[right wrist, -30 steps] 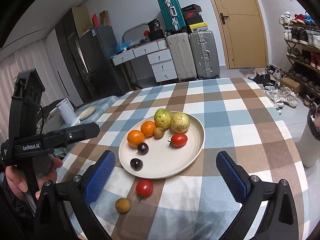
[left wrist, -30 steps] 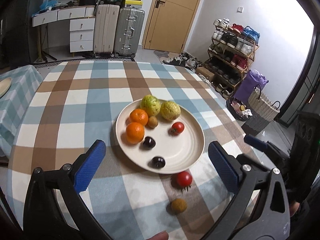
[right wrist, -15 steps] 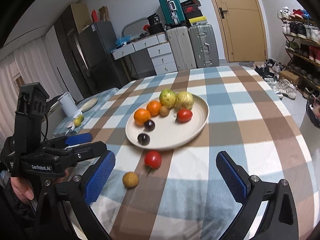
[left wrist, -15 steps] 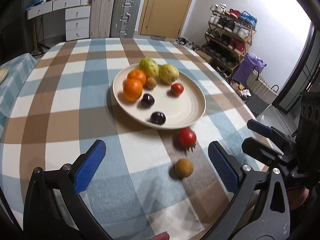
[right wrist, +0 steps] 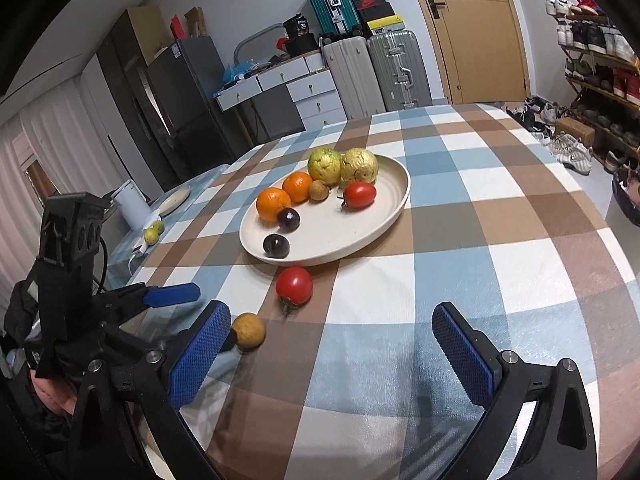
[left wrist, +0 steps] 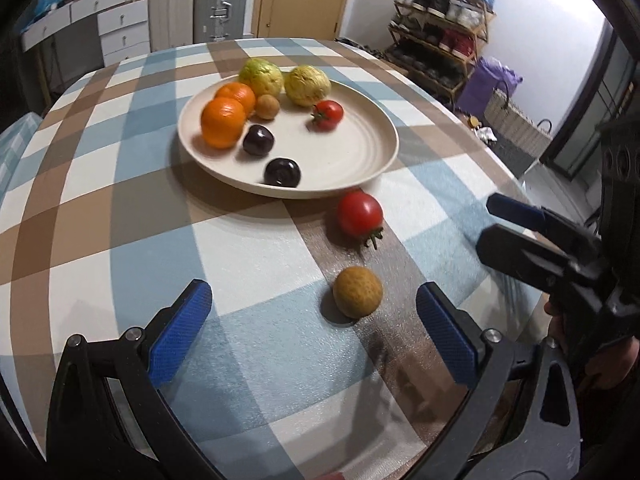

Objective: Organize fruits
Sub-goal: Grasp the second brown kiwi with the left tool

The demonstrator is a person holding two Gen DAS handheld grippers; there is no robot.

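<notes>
Left gripper (left wrist: 312, 332) and right gripper (right wrist: 332, 354) both spread wide, empty, near tan fruit (left wrist: 357, 291) beside tomato (left wrist: 359, 214).

In the left wrist view motion blur smeared the round cream plate (left wrist: 372, 148) and the dark purple plums (left wrist: 282, 172) on it. The right tongs (left wrist: 486, 222) were cut off by the frame's right edge. In the right wrist view the left tongs (right wrist: 192, 293) showed only one blue pad clearly, and the small yellow-green fruits (right wrist: 154, 233) beyond the desk's left edge were too small to identify.
</notes>
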